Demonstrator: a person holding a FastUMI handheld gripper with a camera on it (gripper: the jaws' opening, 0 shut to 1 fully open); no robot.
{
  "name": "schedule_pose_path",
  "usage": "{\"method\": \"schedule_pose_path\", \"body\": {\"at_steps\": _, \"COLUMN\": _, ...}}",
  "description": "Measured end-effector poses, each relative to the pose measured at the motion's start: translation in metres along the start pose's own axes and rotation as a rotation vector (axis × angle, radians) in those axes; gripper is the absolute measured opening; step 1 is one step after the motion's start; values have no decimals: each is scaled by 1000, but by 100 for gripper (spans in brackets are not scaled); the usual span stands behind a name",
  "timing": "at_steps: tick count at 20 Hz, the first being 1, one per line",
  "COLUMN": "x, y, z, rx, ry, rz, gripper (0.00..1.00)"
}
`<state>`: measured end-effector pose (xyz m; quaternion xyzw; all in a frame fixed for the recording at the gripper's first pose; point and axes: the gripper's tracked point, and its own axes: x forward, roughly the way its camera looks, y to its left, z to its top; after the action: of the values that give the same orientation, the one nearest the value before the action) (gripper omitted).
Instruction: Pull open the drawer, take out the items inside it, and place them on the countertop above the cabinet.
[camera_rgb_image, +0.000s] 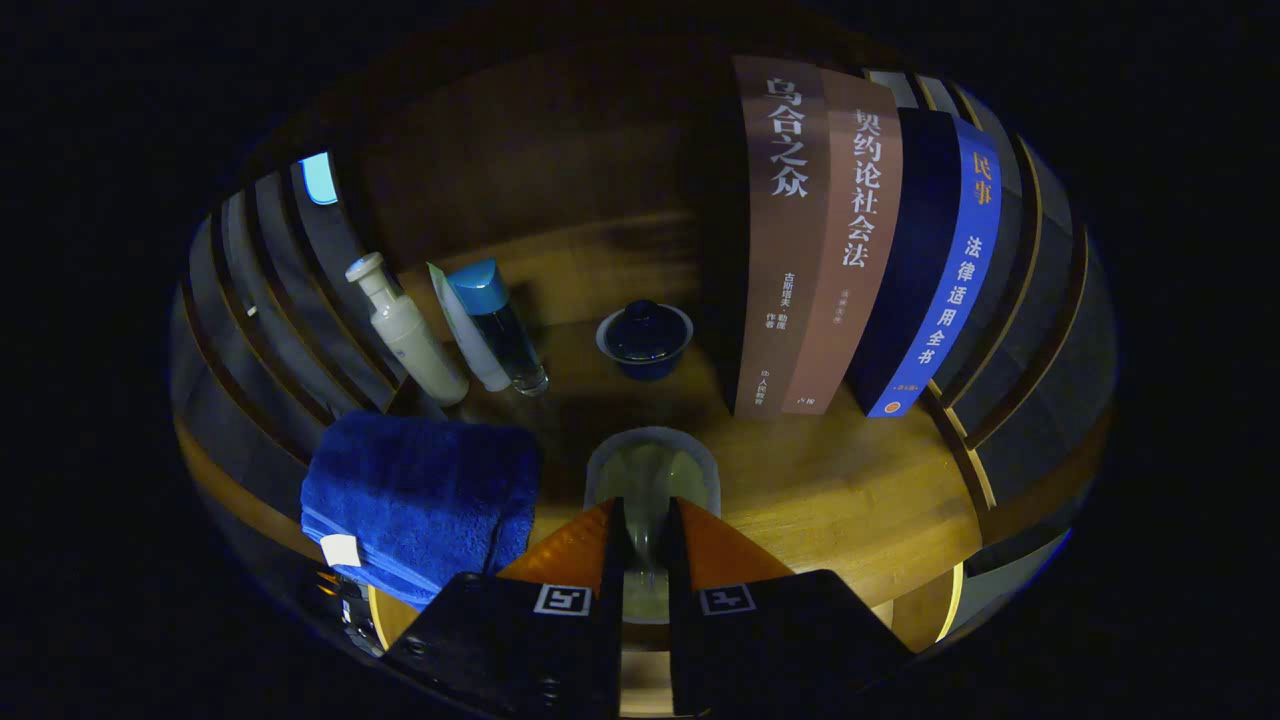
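Note:
My gripper (646, 545) is shut on a pale green translucent container (650, 475), whose narrow part sits pinched between the two fingers while its wider rounded end sticks out just ahead of them. The container hangs over or rests on the wooden countertop (850, 490); I cannot tell whether it touches. A folded blue towel (420, 500) lies on the countertop just left of the fingers.
Beyond the fingers stands a dark blue lidded bowl (645, 340). Left of it lean a cream bottle (405, 330), a white tube (470, 330) and a blue-capped clear bottle (500, 325). Three upright books (860, 250) stand at the right. Slatted walls flank both sides.

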<state>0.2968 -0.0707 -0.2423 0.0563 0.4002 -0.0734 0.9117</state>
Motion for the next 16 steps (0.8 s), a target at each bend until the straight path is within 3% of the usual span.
{"method": "schedule_pose_path", "body": {"at_steps": 2, "x": 6, "y": 3, "z": 4, "rx": 10, "ry": -25, "rz": 10, "gripper": 29}}
{"method": "schedule_pose_path", "body": {"at_steps": 5, "x": -3, "y": 1, "z": 9, "rx": 1, "ry": -46, "rz": 4, "gripper": 66}}
{"method": "schedule_pose_path", "body": {"at_steps": 6, "x": -4, "y": 3, "z": 10, "rx": 4, "ry": -58, "rz": 13, "gripper": 66}}
{"method": "schedule_pose_path", "body": {"at_steps": 9, "x": -16, "y": 3, "z": 9, "rx": 6, "ry": -102, "rz": 12, "gripper": 100}}
{"method": "schedule_pose_path", "body": {"at_steps": 16, "x": -80, "y": 7, "z": -13, "rx": 3, "ry": -218, "rz": 51, "gripper": 100}}
